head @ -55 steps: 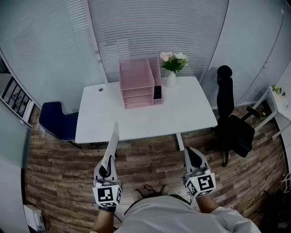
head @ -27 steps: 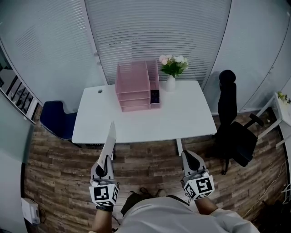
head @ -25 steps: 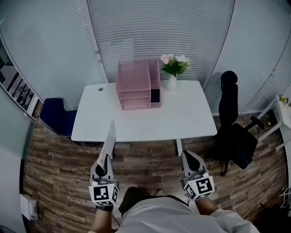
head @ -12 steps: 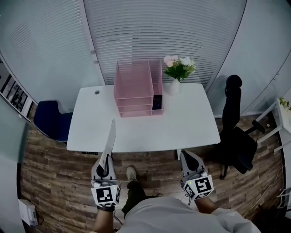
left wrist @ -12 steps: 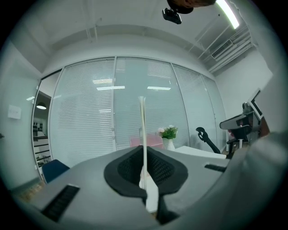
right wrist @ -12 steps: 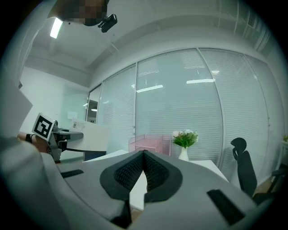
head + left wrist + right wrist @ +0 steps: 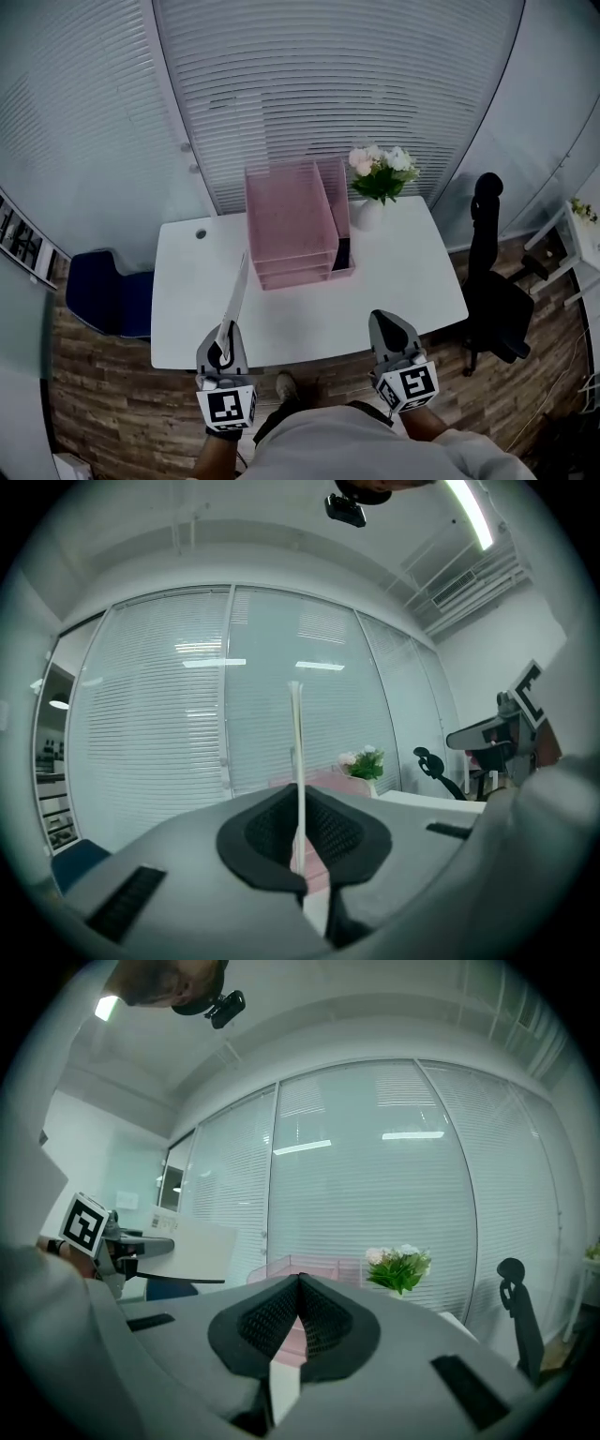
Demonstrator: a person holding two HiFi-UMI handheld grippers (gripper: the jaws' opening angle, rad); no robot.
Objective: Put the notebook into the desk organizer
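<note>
Carries the notebook [image 7: 235,298] edge-on, pinched at its lower edge by the left gripper [image 7: 223,341], probably to slip thin into the pink desk organizer [image 7: 291,225] at 1 o'clock on the white desk [image 7: 403,277]. Holds the right gripper [image 7: 387,328], at 3 o'clock, pressed together, empty.

The notebook [image 7: 235,298] — thin, pale, edge-on — stands upright at lower left of centre, pinched in the left gripper [image 7: 222,349]. The pink mesh desk organizer [image 7: 289,220] sits mid-frame, well apart from it.
</note>
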